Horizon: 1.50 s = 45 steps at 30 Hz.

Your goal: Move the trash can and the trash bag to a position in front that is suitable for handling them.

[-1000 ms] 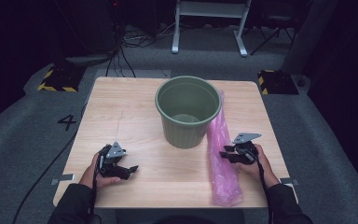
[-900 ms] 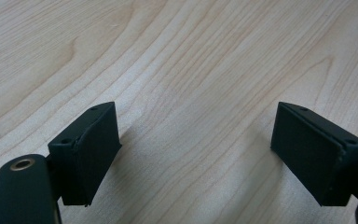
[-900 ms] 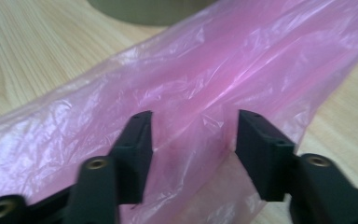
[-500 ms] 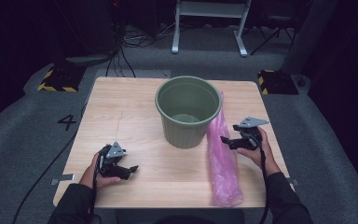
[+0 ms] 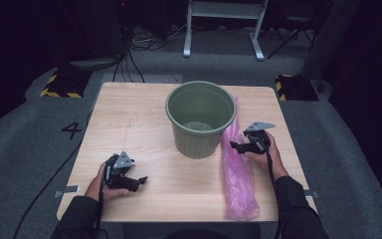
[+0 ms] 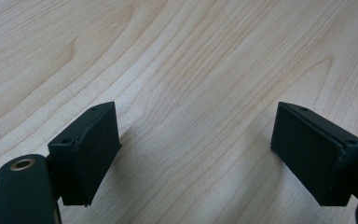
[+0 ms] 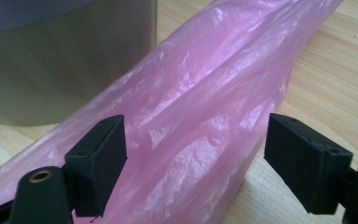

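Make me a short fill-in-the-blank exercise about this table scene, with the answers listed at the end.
1. The plastic bag lying beside the bin is ____ in colour.
2. The right gripper has its jaws ____, with the bag between them.
3. The left gripper hovers over bare ____ tabletop.
4. The bin's colour is ____.

Answers: pink; open; wooden; green

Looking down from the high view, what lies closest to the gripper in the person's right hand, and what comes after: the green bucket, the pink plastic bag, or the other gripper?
1. Pink plastic bag: right beside the right gripper, its open jaws pointing at it.
2. Green bucket: just past the bag, mid-table.
3. Left gripper: farthest, across the table at the near left edge.
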### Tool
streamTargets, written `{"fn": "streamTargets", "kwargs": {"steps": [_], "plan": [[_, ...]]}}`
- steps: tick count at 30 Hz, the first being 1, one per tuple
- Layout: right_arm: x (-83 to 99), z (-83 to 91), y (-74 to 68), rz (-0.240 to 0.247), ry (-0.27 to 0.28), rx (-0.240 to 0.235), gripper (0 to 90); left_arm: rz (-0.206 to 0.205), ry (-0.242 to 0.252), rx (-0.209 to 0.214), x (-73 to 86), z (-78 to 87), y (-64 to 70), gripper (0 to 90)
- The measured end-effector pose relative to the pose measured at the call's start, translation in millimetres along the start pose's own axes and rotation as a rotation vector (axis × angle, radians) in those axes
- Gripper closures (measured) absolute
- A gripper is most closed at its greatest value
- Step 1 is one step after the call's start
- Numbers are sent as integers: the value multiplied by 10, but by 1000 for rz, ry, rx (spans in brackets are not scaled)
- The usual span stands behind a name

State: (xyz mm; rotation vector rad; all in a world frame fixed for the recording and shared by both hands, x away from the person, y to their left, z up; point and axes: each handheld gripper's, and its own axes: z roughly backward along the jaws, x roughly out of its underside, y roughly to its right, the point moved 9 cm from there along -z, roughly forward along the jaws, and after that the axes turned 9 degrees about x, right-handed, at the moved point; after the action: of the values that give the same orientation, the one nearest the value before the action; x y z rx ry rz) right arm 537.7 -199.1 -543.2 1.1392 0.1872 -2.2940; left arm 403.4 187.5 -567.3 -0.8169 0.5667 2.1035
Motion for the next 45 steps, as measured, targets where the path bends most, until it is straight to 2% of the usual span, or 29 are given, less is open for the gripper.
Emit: {"fn": "streamTargets", "kwargs": {"steps": [5,9,18,19,24,27,28,29,31,32,34,35,36,38,40,42,45], "plan": [[32,-70,10,9,-22,28,235,0,0,0,0,0,0,152],[76,-129,10,-27,-37,14,238,0,0,-1,0,0,0,152],[116,-170,9,-37,-51,19,243,-1,0,-2,0,1,-1,152],[115,-166,4,-36,-50,17,270,1,1,-3,1,1,0,152],[106,-131,17,-34,-35,5,550,1,1,-3,1,1,1,152],[111,-120,52,-70,-25,-10,671,1,1,-3,1,1,1,152],[111,-120,52,-70,-25,-10,671,1,1,-3,1,1,1,152],[116,-117,73,-101,-21,-20,712,1,1,-3,1,1,1,152],[117,-117,74,-100,-20,-23,731,1,1,-3,1,1,1,152],[114,-119,79,-85,-17,-17,736,1,1,-3,1,1,1,152],[110,-120,68,-82,-15,-30,626,1,1,-3,1,1,1,152],[110,-123,76,-98,-19,-18,506,1,1,-3,1,1,1,152],[113,-129,88,-91,-26,-3,425,1,1,-3,1,1,1,152],[112,-139,90,-69,-34,21,308,1,1,-3,1,1,1,152],[76,-130,58,-64,-15,15,267,1,1,-3,1,1,1,152],[34,-116,-9,-57,1,-12,223,1,1,-3,0,1,1,152],[46,-155,-90,-20,-26,-12,204,1,1,-3,1,1,1,152]]}}
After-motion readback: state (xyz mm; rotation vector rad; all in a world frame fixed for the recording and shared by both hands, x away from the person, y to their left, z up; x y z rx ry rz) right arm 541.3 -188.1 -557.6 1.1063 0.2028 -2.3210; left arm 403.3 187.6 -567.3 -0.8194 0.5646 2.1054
